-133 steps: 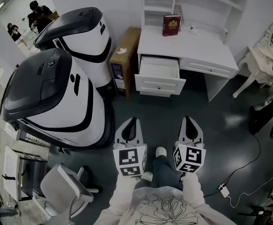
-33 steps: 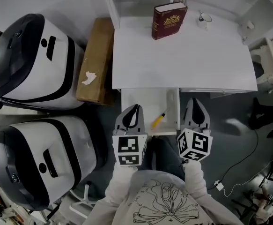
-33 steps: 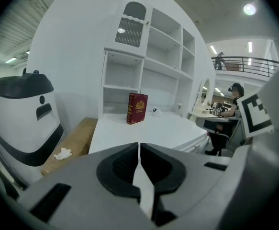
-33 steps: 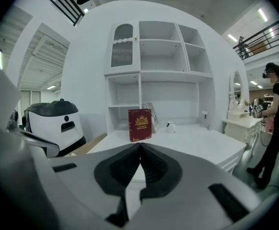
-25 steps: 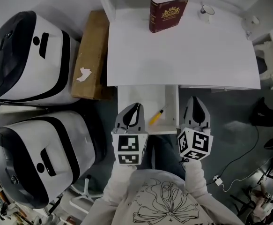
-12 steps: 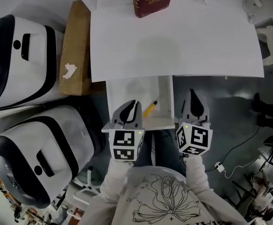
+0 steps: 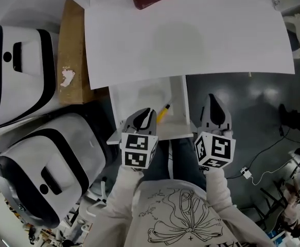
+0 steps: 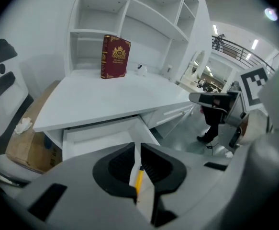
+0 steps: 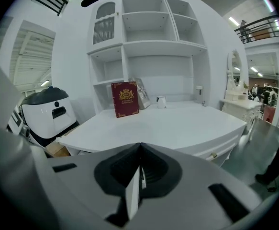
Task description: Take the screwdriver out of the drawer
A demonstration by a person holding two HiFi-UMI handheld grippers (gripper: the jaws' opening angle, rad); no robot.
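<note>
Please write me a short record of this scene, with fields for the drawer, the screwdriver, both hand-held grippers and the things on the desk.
drawer: open, under the desk's front edge
screwdriver: yellow handle, lying in the drawer near its right wall, not held
left hand-held gripper: shut, empty, above the drawer's front part, just left of the screwdriver
right hand-held gripper: shut, empty, outside the drawer, to its right
desk: a red book stands upright at the back

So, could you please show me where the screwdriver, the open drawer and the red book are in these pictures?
screwdriver (image 7: 163, 110), head view, on its yellow handle.
drawer (image 7: 134, 104), head view, on the bare bottom inside it.
red book (image 8: 115, 56), left gripper view, on the middle of its front cover.
</note>
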